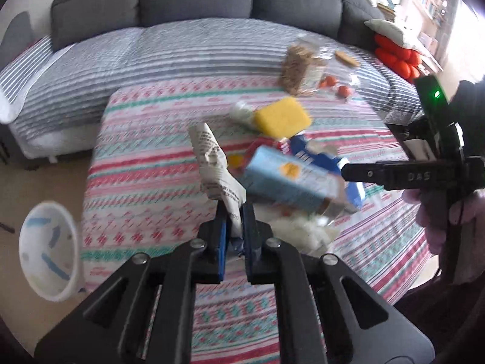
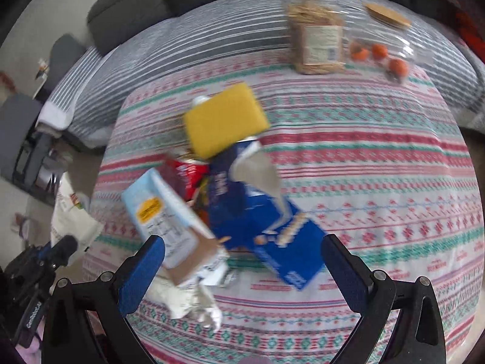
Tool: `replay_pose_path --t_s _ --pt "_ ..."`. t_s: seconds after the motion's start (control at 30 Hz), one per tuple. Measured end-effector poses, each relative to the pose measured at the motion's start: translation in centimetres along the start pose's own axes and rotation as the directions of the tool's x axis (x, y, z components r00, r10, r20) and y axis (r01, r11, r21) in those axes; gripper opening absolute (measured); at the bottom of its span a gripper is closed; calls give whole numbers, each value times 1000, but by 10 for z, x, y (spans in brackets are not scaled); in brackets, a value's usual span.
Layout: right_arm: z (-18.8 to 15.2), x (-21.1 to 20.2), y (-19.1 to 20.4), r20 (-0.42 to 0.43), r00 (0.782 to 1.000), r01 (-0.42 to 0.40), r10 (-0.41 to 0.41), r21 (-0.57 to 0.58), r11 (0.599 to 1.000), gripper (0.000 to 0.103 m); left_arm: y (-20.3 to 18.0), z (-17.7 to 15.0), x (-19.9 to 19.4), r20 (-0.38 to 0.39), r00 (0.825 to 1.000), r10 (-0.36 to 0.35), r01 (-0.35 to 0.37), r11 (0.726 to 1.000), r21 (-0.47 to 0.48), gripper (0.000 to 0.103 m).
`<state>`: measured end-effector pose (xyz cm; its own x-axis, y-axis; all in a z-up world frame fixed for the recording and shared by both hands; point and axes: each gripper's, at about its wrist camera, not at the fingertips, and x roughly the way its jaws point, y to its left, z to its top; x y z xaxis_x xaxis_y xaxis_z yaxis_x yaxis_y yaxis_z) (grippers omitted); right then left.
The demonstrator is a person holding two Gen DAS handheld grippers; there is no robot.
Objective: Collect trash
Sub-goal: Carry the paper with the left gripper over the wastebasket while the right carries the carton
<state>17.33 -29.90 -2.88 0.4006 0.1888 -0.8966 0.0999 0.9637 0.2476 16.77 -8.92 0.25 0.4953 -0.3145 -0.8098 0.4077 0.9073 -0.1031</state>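
The left gripper is pinching the lower end of a crumpled printed paper wrapper, with the jaws almost fully together, so the paper is standing up loosely above the pads. I think it is holding only an edge because the paper is light and one corner is enough to lift it. The right gripper is standing wide open and is holding nothing; it is hanging over the near part of the trash pile, and a light blue carton is lying just inside its left finger. The pile is resting in the middle of the patterned cloth: a dark blue box, a red carton and a yellow sponge are leaning on each other, probably because they were dropped together. A white bin is waiting on the floor at the near left, likely the place for the wrapper. Far right, a bag of crackers and tomatoes are lying apart from the pile.
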Motion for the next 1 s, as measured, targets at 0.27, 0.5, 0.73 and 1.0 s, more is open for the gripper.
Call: replay_pose_path --t_s 0.27,0.5,0.73,1.0 --pt "-5 29 59 -36 999 18 -24 -157 987 97 31 -20 -6 -29 999 17 -19 996 -91 11" --pt "-6 40 62 -51 997 55 -64 -166 985 80 55 -42 -22 -35 999 42 -46 990 -130 11" --pt "-9 33 60 -37 998 37 -43 -149 988 68 86 -58 -35 -42 996 76 -82 982 -171 11" --pt "-9 9 98 36 999 -6 13 -185 983 61 142 -71 -56 -26 992 126 -128 951 -282 11"
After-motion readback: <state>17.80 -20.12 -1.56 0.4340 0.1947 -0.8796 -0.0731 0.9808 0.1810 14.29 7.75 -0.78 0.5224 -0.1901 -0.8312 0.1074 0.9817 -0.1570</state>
